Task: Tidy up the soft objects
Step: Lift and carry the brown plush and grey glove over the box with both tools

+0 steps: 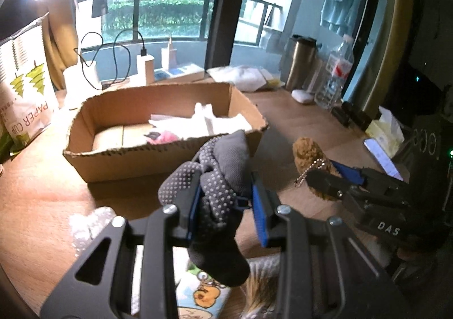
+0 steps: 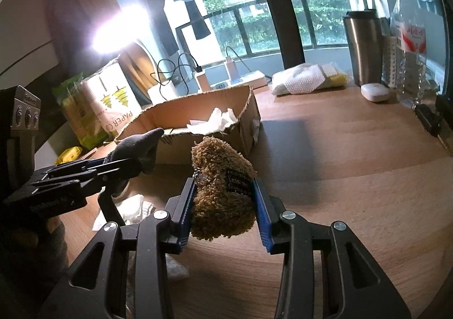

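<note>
My left gripper [image 1: 223, 200] is shut on a grey sock with white grip dots [image 1: 218, 177], held above the wooden desk just in front of the cardboard box [image 1: 119, 160]. The sock's toe end hangs down below the jaws. My right gripper [image 2: 223, 197] is shut on a brown fuzzy plush toy [image 2: 220, 194] with a black label and a bead chain. In the left wrist view the brown plush toy [image 1: 308, 154] and right gripper [image 1: 337, 180] sit to the right of the sock. The box [image 2: 203, 121] holds white cloth [image 1: 215, 121] and a pink item [image 1: 167, 137].
A paper-cup pack [image 1: 25, 92] stands left of the box. Chargers and cables [image 1: 144, 64], a steel tumbler [image 1: 300, 61], a water bottle [image 1: 337, 75] and a white case [image 1: 301, 96] line the back. A phone [image 1: 382, 157] lies right. Bubble wrap [image 1: 87, 225] and a cartoon-printed item [image 1: 203, 296] lie near me.
</note>
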Available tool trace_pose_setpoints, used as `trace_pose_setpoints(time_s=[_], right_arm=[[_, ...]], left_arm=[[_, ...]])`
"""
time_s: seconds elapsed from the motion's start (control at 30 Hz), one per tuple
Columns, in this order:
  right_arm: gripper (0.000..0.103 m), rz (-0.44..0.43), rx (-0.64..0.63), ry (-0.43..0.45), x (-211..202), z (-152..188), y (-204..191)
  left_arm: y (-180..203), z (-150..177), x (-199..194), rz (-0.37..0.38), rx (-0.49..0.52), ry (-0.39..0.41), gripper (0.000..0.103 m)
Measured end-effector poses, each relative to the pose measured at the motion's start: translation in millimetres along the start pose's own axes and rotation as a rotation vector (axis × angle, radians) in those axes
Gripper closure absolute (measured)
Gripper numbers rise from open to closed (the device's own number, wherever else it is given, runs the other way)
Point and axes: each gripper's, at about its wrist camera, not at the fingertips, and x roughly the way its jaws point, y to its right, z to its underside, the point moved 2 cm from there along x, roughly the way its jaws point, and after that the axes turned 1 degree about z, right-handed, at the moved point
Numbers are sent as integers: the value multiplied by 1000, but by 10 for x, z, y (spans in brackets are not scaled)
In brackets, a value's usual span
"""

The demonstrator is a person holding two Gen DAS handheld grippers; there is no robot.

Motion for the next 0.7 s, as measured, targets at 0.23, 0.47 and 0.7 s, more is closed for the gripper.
trace_pose_setpoints(time_s=[0.23,0.47,0.7], right_arm=[[62,20,-37,-4,27,-106,-189],[62,31,-81,-21,138,-221,-430],[62,33,-120,-29,245,-361,-643]], left_arm=[[-206,-81,-180,13,-20,49,70],[-512,-162,-309,-6,-47,93,70],[-749,-243,-368,-20,-61,117,70]])
